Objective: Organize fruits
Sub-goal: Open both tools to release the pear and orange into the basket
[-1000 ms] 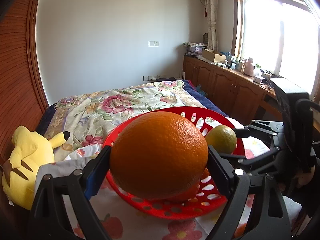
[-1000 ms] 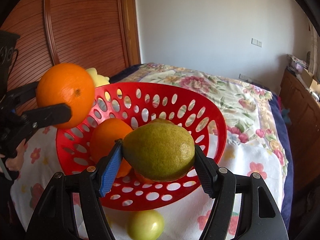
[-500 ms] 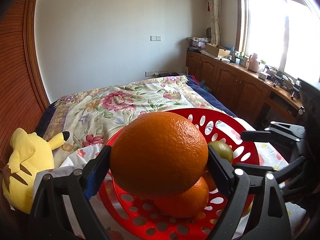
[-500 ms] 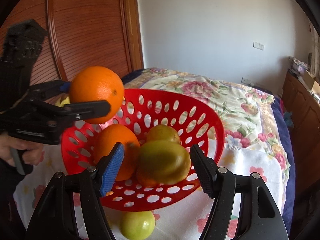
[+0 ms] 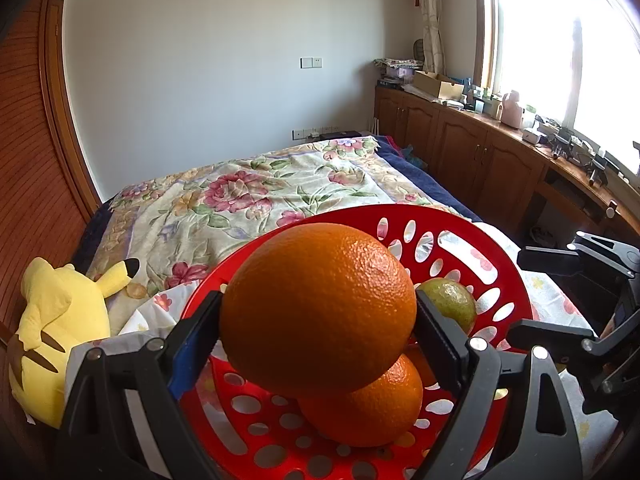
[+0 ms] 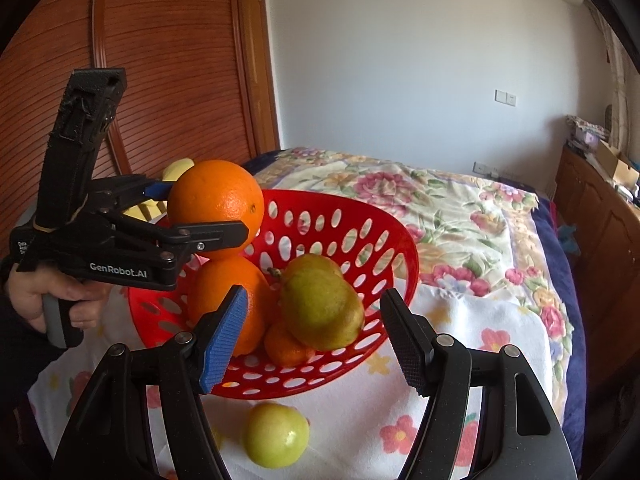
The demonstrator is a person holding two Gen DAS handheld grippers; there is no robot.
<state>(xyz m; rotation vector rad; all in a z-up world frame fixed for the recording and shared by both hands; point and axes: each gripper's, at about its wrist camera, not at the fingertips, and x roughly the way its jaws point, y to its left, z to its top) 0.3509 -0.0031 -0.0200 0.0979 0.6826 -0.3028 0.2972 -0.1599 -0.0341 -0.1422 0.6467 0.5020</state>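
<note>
Left gripper [image 6: 208,216]: clamped on orange [image 5: 318,316], above basket [image 5: 516,280] fruit. Right gripper [image 6: 316,336]: apart, empty. Risk: early release, orange rolls off pile.

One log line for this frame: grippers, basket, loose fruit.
left gripper: shut on orange, above red basket | right gripper: open, empty | pear: in basket | green apple: on cloth

The left gripper [image 5: 318,330] clamps a large orange [image 5: 318,312] between its pads, held above the red basket [image 5: 516,280]. Below it in the basket lies a second orange [image 5: 372,408], with a green fruit [image 5: 452,306] (half hidden) towards the basket's right rim. A yellow plush toy [image 5: 52,328] lies at the bed's left edge.
</note>
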